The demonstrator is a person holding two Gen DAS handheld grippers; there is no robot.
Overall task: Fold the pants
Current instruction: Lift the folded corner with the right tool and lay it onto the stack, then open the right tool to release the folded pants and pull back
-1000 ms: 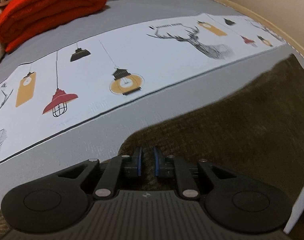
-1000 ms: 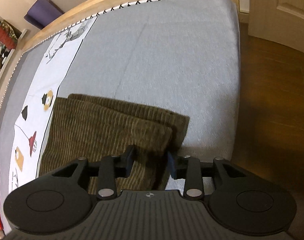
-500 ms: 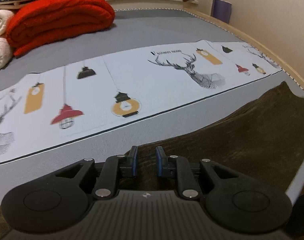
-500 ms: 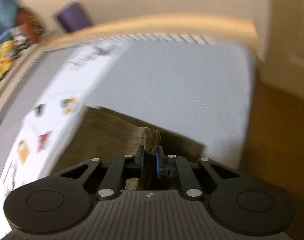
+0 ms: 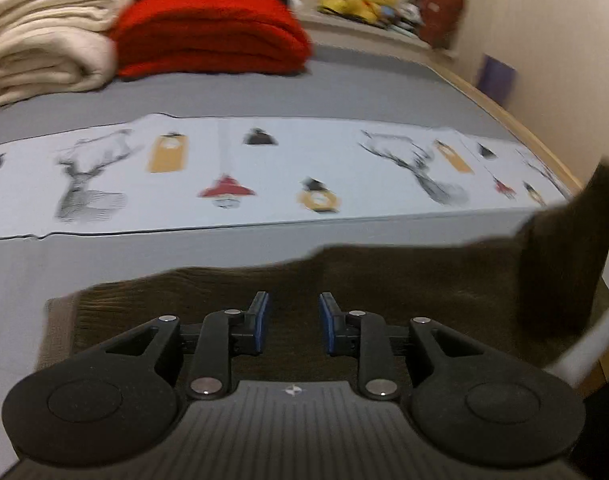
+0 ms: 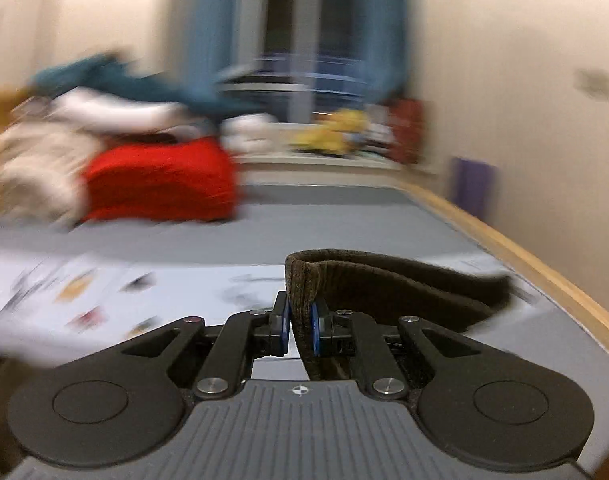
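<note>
The brown ribbed pants (image 5: pixel 384 288) lie with their long axis along the near edge of the bed (image 5: pixel 264 96), parallel to its wooden side rail at right; the corduroy-like cloth is thick and soft. The left tongs (image 5: pixel 292 322) hover above them, jaws opening with nothing between. The right tongs (image 6: pixel 300 330) are clamped on a folded end, lifted off the bed

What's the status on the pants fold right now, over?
Right gripper clamped on brown corduroy pants end, lifted. Left gripper opening, nothing between pads, over pants. Bed ahead unobstructed.
</note>
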